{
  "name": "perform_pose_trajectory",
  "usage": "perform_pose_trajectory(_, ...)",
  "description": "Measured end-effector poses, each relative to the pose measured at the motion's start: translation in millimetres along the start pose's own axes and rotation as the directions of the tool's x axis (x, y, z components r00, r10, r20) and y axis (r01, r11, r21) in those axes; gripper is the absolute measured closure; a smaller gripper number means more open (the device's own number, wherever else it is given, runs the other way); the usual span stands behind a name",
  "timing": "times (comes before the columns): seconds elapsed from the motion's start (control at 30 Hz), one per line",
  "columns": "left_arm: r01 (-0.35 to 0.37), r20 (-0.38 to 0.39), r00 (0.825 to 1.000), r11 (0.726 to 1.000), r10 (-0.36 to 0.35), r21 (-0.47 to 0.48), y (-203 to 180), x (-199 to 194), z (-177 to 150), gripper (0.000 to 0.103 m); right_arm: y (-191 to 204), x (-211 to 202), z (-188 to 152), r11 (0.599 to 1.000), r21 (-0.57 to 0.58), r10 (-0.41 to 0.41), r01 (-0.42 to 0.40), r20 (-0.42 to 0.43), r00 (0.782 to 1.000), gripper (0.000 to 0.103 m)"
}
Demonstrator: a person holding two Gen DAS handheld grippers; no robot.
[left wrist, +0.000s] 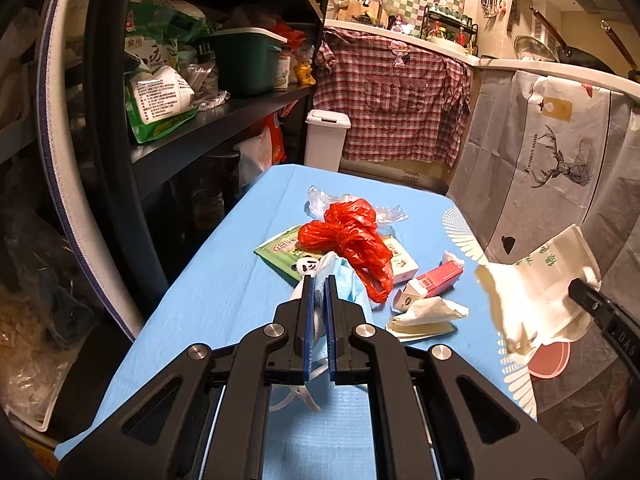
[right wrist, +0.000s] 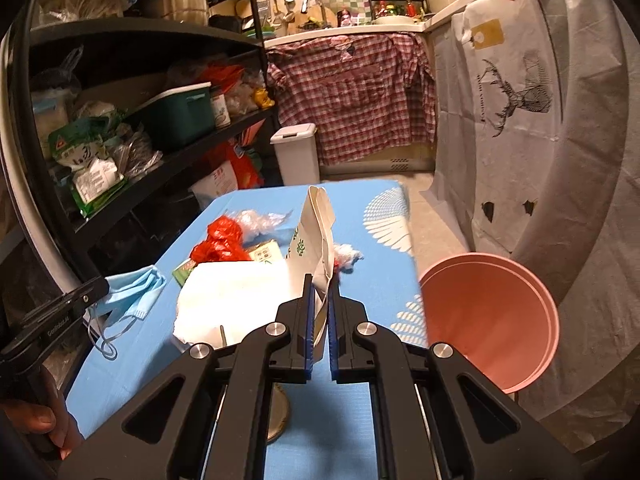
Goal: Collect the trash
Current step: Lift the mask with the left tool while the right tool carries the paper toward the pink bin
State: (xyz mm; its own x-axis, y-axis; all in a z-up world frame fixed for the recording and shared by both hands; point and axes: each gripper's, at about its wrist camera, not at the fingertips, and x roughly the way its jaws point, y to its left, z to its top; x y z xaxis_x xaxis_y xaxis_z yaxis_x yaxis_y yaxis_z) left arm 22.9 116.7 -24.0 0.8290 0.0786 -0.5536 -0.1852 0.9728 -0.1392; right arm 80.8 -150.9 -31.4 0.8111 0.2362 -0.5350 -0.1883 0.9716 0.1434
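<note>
My left gripper (left wrist: 319, 280) is shut on a blue face mask (left wrist: 346, 280), held above the blue table (left wrist: 224, 292); the mask also shows in the right wrist view (right wrist: 134, 292). My right gripper (right wrist: 319, 280) is shut on a white paper bag with green print (right wrist: 308, 240), held up over the table; it also shows in the left wrist view (left wrist: 536, 292). A pink bin (right wrist: 492, 320) stands beside the table's right edge. On the table lie a red plastic bag (left wrist: 352, 240), a green panda packet (left wrist: 292, 256), a pink carton (left wrist: 432, 280) and crumpled paper (left wrist: 424, 316).
A black shelf (left wrist: 224, 112) full of packets runs along the left. A white lidded bin (left wrist: 326, 140) stands beyond the table's far end. A checked cloth (left wrist: 392, 96) and a deer-print sheet (left wrist: 560, 152) hang from the counter. Clear plastic wrap (left wrist: 320, 200) lies behind the red bag.
</note>
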Motion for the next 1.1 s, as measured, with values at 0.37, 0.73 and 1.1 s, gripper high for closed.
perform_pose_trajectory(0.37,0.026,0.023,0.999,0.999,-0.026,0.031,-17.6,-6.6,1.4,0.098,-43.2,-34.6,39.4,0.997,0.009,-0.077,0.077,0.069,0.995,0.097)
perform_pose_trajectory(0.73,0.161,0.005,0.987,0.981,-0.163,0.104,-89.4,-12.5,15.5,0.098,-125.3,-48.2,60.6,0.965,0.084,-0.254,0.249,0.063,0.965,0.097)
perform_pose_trajectory(1.1,0.365,-0.052,0.931,0.907,-0.362,0.211,-195.4,8.6,29.2,0.098,-177.0,-25.3,45.2,0.933,0.117,-0.342,0.342,-0.015,0.939,0.097)
